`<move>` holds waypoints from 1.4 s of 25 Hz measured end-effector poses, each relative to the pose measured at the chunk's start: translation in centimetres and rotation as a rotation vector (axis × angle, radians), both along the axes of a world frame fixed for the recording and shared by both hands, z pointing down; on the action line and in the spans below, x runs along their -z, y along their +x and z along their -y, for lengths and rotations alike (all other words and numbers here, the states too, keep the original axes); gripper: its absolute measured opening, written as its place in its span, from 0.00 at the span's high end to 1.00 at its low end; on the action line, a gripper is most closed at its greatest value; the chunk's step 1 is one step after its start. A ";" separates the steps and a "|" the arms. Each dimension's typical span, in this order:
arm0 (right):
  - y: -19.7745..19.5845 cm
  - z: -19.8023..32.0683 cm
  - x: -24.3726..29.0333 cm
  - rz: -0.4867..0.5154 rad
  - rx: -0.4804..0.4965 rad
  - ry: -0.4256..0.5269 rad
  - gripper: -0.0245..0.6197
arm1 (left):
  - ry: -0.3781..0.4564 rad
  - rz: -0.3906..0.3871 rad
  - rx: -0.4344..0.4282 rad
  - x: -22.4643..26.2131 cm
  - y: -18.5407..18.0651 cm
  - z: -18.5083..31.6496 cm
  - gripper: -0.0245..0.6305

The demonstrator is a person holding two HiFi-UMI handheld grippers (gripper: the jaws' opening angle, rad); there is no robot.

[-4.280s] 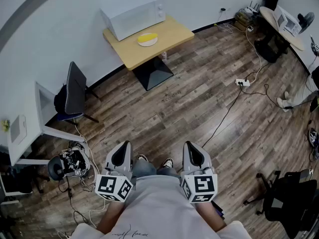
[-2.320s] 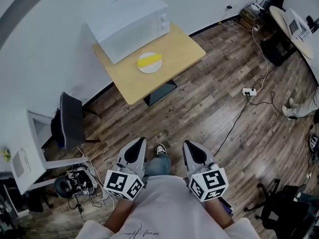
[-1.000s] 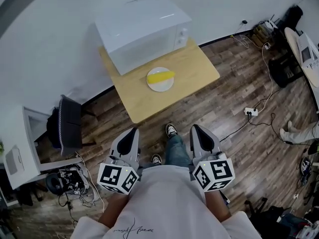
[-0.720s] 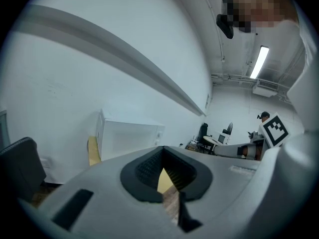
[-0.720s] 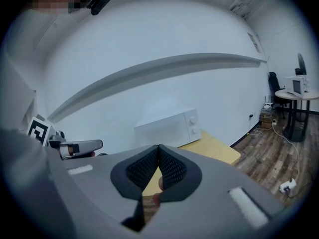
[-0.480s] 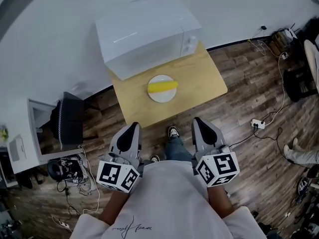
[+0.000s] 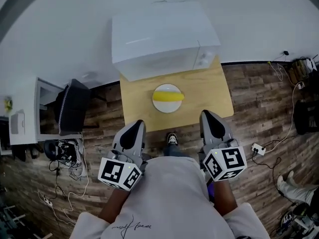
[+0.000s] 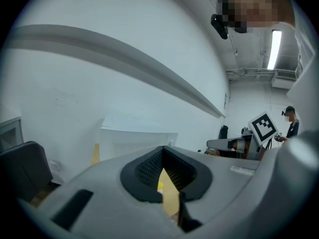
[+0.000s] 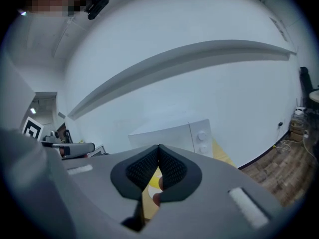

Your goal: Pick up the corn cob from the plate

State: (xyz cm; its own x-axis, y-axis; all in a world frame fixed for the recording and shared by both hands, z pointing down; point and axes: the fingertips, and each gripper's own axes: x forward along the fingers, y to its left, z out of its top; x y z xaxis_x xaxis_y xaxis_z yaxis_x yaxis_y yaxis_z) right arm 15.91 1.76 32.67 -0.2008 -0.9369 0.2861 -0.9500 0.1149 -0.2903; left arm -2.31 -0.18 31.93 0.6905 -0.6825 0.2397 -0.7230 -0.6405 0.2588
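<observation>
A yellow corn cob (image 7: 168,96) lies across a white plate (image 7: 167,106) on a small wooden table (image 7: 209,96), in front of a white microwave (image 7: 164,36). My left gripper (image 7: 137,124) and right gripper (image 7: 207,114) are held level at the table's near edge, one on each side of the plate and short of it. Both are shut with nothing in them. In the left gripper view the left gripper (image 8: 163,147) has its jaws closed at the tips. In the right gripper view the right gripper (image 9: 158,146) is closed too, with a bit of the corn cob (image 9: 151,176) showing below the pads.
A black chair (image 7: 74,106) and a white desk (image 7: 27,114) stand left of the table, with cables (image 7: 65,156) on the wood floor. A power strip (image 7: 258,149) lies on the floor at the right. The white wall is right behind the microwave.
The person has walked up to the table, so the microwave, plate and corn have come nearer and to the middle of the head view. Both grippers stayed shut and moved forward with the body.
</observation>
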 end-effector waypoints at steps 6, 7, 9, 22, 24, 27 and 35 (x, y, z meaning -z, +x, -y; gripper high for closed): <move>-0.6 3.0 0.3 -0.015 0.105 0.020 0.94 | 0.011 0.007 0.085 0.1 -0.4 1.0 0.97; -1.0 3.3 0.1 -0.018 0.126 0.017 0.94 | 0.010 0.005 0.095 0.1 -0.6 1.0 0.97; -1.8 3.6 -0.4 -0.025 0.166 0.007 0.94 | 0.005 0.002 0.113 -0.1 -0.9 0.8 0.97; -5.1 4.6 -1.9 -0.104 0.312 -0.031 0.93 | -0.021 -0.043 0.133 -1.4 -2.1 1.2 0.97; -5.6 5.1 -2.4 -0.109 0.327 -0.042 0.92 | -0.024 -0.045 0.125 -1.5 -2.1 1.7 0.97; -6.1 6.0 -3.0 -0.121 0.342 -0.055 0.91 | -0.031 -0.045 0.116 -1.8 -2.2 2.2 0.97; -7.3 8.2 -4.5 -0.145 0.367 -0.082 0.91 | -0.037 -0.039 0.126 -2.0 -3.4 4.2 0.97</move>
